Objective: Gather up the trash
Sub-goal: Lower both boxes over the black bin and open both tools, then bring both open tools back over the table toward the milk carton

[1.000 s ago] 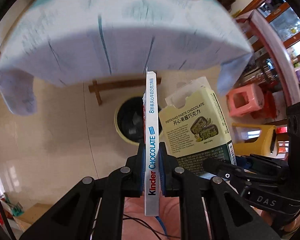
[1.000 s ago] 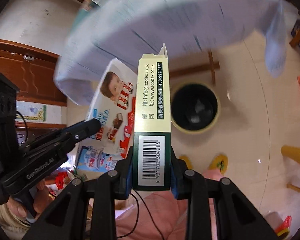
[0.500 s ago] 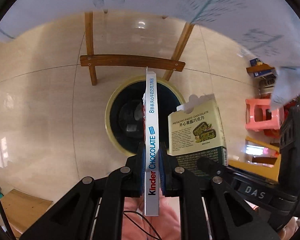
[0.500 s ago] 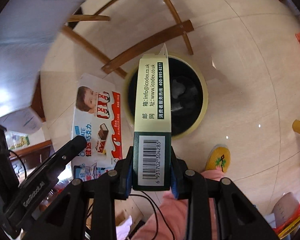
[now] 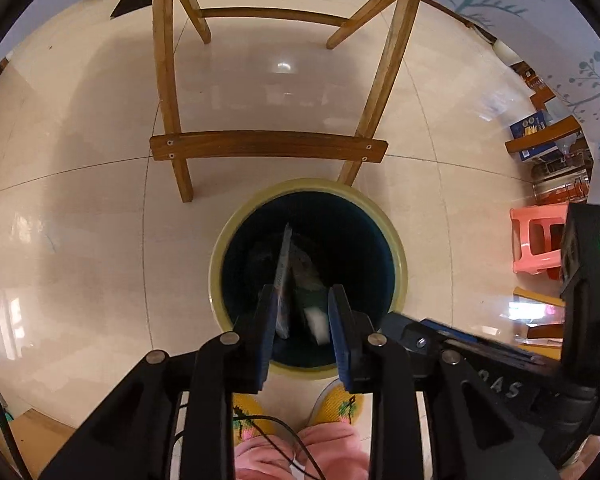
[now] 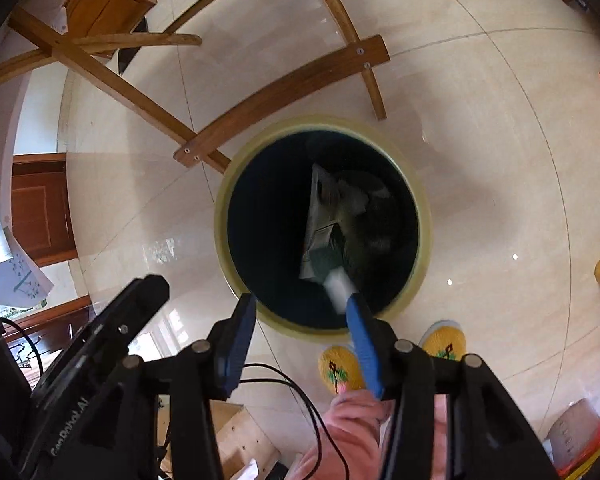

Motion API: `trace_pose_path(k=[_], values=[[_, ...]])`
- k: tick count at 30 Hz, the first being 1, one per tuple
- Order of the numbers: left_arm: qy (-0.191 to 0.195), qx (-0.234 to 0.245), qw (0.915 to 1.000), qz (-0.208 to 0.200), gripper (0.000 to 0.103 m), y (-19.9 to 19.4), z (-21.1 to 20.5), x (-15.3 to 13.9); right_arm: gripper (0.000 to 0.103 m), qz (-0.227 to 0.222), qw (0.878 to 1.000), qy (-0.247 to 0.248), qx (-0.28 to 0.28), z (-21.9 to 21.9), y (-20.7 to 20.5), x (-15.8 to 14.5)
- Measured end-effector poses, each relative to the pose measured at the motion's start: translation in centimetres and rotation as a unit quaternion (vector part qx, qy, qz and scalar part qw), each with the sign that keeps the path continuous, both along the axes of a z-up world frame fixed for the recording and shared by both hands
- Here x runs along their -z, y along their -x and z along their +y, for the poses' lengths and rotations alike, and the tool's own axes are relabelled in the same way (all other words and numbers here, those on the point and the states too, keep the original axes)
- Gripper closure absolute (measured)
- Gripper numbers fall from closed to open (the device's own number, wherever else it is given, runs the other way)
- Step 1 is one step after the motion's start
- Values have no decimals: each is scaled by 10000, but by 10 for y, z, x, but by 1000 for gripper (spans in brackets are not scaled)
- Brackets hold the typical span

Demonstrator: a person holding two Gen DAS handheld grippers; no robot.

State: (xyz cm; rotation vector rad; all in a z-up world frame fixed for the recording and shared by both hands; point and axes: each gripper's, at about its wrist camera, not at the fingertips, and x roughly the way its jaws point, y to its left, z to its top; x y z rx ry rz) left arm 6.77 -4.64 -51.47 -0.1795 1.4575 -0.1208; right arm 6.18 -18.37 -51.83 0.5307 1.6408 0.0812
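1. Yellow-rimmed, dark-lined, the trash bin (image 5: 396, 240) stands on the tile floor just in front of the wooden table legs (image 5: 168, 92); both grippers point steeply down over its mouth.
2. Step in hand: release. The left gripper (image 5: 300, 320) has just been opening; its jaws stand slightly apart, and the flat chocolate box (image 5: 284, 276) slips from them, leaning at the left pad, into the bin.
3. The right gripper (image 6: 296, 312) has also just been opening; its jaws stand about half apart, gripping nothing. The green pistachio chocolate box (image 6: 324, 236) drops inside the bin, its white end beside the right pad.
4. Next move, as judged: confirm both boxes clear the pads, then lift both grippers and look for remaining trash.
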Motion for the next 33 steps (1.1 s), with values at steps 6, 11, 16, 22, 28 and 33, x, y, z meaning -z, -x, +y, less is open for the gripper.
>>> trace_pose_path(k=[6,11,16,22,28,33], values=[[-123,66,9999,-28,78,6,12,-16,55,-157,9996,170,-181,1,1,-12],[-200,63,9998,-43,77,13,22,-32,55,-213,9995,176,-170,3,6,-31],[-208,-51,9997,-108,75,17,31,-58,55,-379,9991,109,-144,4,9,-56],[-152,-164,9995,-219,72,21,37,-104,55,-558,9981,82,-237,9,14,-97],[-115,-231,9987,-449,59,26,38,-159,55,-820,9961,58,-308,12,20,-148],[-138,-274,9976,-628,53,31,36,-206,55,-1060,9935,27,-420,12,23,-192]])
